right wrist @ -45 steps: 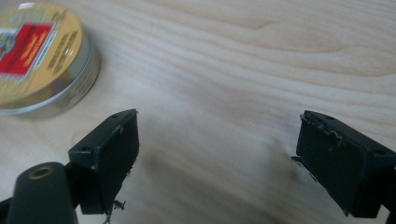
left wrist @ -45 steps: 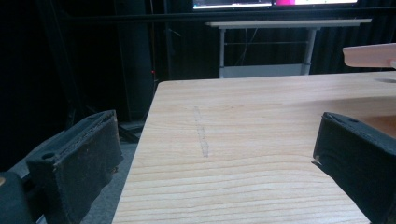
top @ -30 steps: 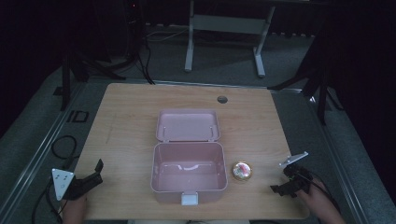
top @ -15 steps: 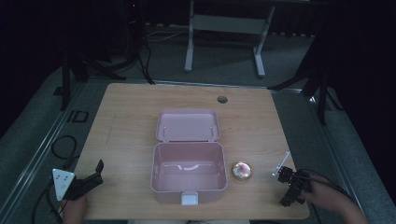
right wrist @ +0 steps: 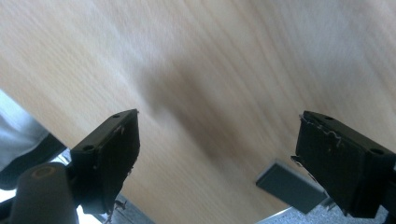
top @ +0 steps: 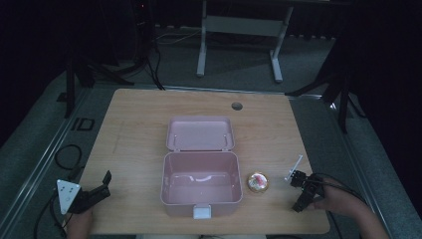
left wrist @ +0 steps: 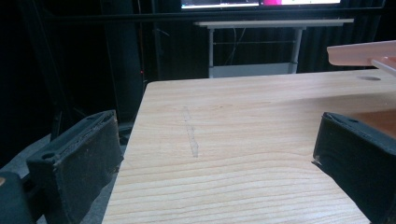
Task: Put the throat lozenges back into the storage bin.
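An open pink plastic box point(top: 201, 158) stands in the middle of the wooden table point(top: 139, 129), its lid point(top: 200, 133) laid back flat behind it and the inside bare. Its lid edge point(left wrist: 359, 51) shows at the upper right of the left gripper view. A small round gold and red object point(top: 258, 182) lies just right of the box. My left gripper point(top: 105, 180) rests at the table's front left corner, open point(left wrist: 217, 140), with nothing between its jaws. My right gripper point(top: 299, 204) is at the front right, tipped down at the tabletop, open point(right wrist: 217, 135) and holding nothing.
A round cable hole point(top: 237, 106) is set in the table's far side. Beyond the table stands a metal frame point(top: 239, 30) on dark carpet. Cables point(top: 64, 157) lie on the floor at the left. The right gripper view is blurred and includes the table's edge point(right wrist: 154, 205).
The right gripper has swung from lying level to pointing down at the table near the front edge. The left gripper, box and round object have stayed put.
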`<state>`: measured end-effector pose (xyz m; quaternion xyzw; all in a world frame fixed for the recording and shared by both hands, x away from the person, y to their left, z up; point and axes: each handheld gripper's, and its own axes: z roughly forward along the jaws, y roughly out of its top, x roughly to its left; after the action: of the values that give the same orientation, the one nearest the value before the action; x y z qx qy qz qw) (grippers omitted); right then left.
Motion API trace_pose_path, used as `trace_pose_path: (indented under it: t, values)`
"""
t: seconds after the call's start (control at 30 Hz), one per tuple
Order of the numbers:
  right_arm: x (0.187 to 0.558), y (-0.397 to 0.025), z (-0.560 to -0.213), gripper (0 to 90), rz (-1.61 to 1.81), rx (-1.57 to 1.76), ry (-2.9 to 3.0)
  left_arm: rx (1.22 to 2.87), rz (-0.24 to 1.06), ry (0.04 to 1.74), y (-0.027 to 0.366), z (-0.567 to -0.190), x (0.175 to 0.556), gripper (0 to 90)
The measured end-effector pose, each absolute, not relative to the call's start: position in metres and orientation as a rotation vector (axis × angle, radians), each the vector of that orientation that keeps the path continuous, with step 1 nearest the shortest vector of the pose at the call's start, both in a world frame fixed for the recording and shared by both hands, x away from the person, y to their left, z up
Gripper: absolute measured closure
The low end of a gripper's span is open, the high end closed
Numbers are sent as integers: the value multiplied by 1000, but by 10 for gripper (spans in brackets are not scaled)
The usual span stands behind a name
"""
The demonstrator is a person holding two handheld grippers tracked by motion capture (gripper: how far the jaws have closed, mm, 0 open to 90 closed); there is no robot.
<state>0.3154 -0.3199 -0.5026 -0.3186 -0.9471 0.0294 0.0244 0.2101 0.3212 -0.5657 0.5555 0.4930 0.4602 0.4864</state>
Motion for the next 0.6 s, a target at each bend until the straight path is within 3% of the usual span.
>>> trace_pose_path:
  t: [0.6]
  values:
    - [335, -270, -500, 135, 78, -838, -2997, 1350, 1111, 1194, 321, -566, 210, 13]
